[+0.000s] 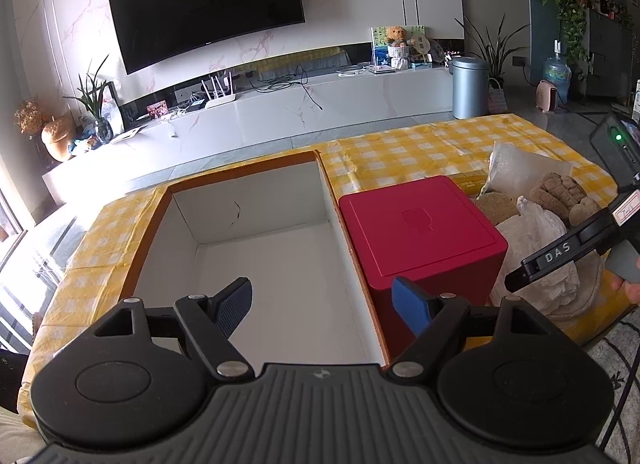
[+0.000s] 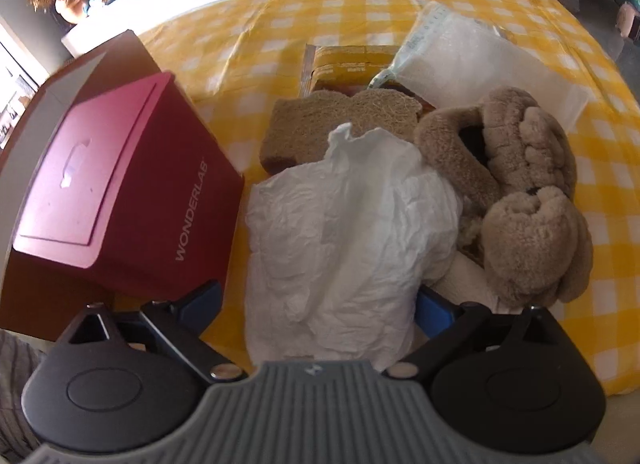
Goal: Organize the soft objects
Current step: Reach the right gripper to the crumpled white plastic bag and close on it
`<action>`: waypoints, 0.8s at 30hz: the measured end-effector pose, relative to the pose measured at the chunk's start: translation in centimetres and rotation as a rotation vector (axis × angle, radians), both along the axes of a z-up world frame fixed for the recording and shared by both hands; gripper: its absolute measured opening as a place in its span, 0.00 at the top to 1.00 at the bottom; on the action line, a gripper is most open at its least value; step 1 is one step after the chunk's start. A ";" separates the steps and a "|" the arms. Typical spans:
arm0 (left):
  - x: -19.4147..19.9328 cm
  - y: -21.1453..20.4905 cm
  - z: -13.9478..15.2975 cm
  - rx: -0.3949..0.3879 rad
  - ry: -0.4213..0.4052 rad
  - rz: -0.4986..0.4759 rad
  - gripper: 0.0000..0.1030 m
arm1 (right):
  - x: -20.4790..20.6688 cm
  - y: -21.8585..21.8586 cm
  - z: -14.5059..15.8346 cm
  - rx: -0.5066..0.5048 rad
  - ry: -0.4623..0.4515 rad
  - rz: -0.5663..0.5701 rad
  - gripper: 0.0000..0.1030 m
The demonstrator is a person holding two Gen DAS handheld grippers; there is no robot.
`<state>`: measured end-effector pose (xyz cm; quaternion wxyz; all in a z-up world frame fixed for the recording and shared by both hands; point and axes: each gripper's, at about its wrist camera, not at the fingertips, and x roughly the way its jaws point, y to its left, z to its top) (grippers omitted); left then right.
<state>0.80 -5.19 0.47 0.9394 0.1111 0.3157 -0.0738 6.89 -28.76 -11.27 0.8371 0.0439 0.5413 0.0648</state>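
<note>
A pile of soft things lies on the yellow checked table: a crumpled white plastic bag (image 2: 344,223), a brown fluffy plush item (image 2: 516,191), a brown loofah pad (image 2: 320,119) and a clear bubble pouch (image 2: 472,55). My right gripper (image 2: 320,300) is open, its blue fingers either side of the white bag's near end. My left gripper (image 1: 324,300) is open and empty above the near end of the open white-lined cardboard box (image 1: 256,232). The pile also shows in the left wrist view (image 1: 536,232), with the right gripper (image 1: 560,256) over it.
A closed red box (image 1: 420,227) marked WONDERLAB (image 2: 120,191) stands between the open box and the pile. A brown packet (image 2: 348,63) lies behind the loofah. A TV wall and a low cabinet are beyond the table.
</note>
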 end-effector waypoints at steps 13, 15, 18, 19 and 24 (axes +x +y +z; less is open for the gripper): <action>-0.5 1.3 -0.3 0.028 0.036 0.022 0.09 | -0.7 5.1 -2.0 -0.344 -0.075 -0.028 0.19; -0.5 1.5 0.0 0.006 0.040 0.007 0.09 | -0.9 4.6 -1.7 -0.345 -0.094 -0.072 0.35; -0.8 1.8 0.7 -0.032 0.037 -0.032 0.09 | -2.1 3.1 -0.7 -0.251 -0.142 -0.140 0.61; -0.9 1.8 0.9 -0.039 0.033 -0.039 0.09 | -2.6 2.4 -0.1 -0.201 -0.165 -0.177 0.69; -0.9 1.5 1.5 -0.043 0.030 -0.060 0.09 | -5.4 -1.2 3.1 0.057 -0.332 -0.260 0.74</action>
